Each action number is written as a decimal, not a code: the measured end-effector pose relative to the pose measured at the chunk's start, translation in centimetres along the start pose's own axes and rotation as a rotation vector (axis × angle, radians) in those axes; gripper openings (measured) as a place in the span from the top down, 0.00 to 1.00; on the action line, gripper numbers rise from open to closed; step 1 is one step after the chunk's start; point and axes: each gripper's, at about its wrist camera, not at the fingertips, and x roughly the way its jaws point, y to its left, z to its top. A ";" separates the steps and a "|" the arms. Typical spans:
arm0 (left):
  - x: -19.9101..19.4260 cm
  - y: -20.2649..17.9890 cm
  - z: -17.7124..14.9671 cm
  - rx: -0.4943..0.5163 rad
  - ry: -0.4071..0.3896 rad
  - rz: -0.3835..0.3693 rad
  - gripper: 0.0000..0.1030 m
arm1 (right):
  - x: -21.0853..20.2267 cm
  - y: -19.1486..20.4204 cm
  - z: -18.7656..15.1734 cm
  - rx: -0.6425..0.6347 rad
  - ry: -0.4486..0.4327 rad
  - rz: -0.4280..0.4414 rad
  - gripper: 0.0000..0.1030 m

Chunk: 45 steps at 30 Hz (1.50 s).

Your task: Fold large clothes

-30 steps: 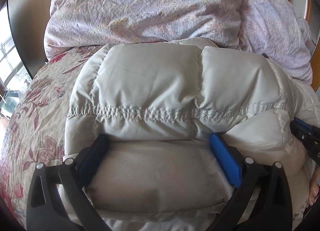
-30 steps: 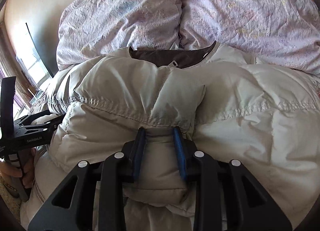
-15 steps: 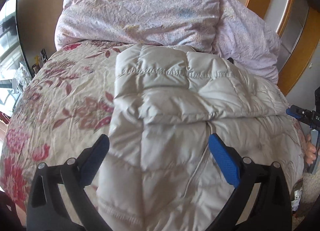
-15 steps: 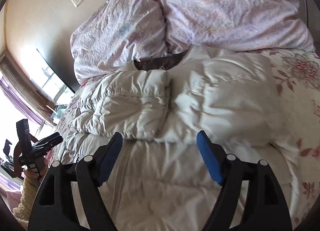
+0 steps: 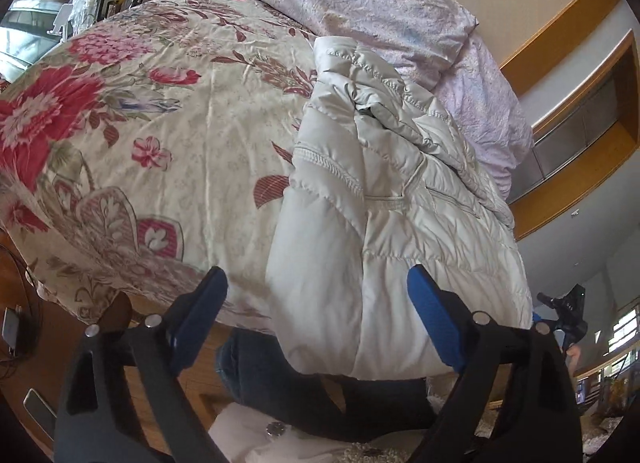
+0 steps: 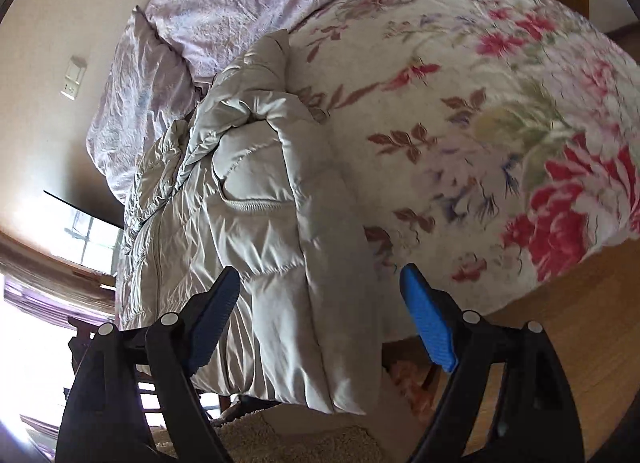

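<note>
Both grippers hang empty over the foot edge of the bed (image 5: 160, 135), and the cream down jacket (image 5: 380, 223) runs away from them lengthwise toward the lilac pillows (image 5: 360, 3), its lower hem drooping over the near edge of the mattress. That long axis, pointing straight away from the person, is what the next fold seems to depend on: the hem is the nearest part to either tool, the collar end the farthest.

The left gripper (image 5: 316, 315) has its blue pads spread wide with nothing between them; in its view the hem lies just ahead, offset toward its right pad. The right gripper (image 6: 320, 311) is likewise spread and holds nothing; the jacket (image 6: 256, 223) sits ahead of its left pad, with the flowered bedspread (image 6: 500, 123) filling the rest of the view. So the garment lies between the two tools, each facing one lower corner.

The sleeves appear already tucked onto the body, leaving a narrow strip. A likely next move is to pinch both hem corners and carry them up toward the collar; the puffy filling may spring back
</note>
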 end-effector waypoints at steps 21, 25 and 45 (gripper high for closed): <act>2.1 0.7 -2.0 -0.087 0.091 -0.039 0.45 | 0.7 -2.3 -2.9 0.040 0.082 0.264 0.46; 2.1 2.0 -2.1 -0.153 0.094 -0.084 0.42 | 0.9 -2.3 -2.9 0.047 0.087 0.274 0.46; -0.1 -1.6 -0.8 -0.058 0.046 -0.108 0.81 | -0.4 1.1 -2.3 -0.067 0.020 0.216 0.80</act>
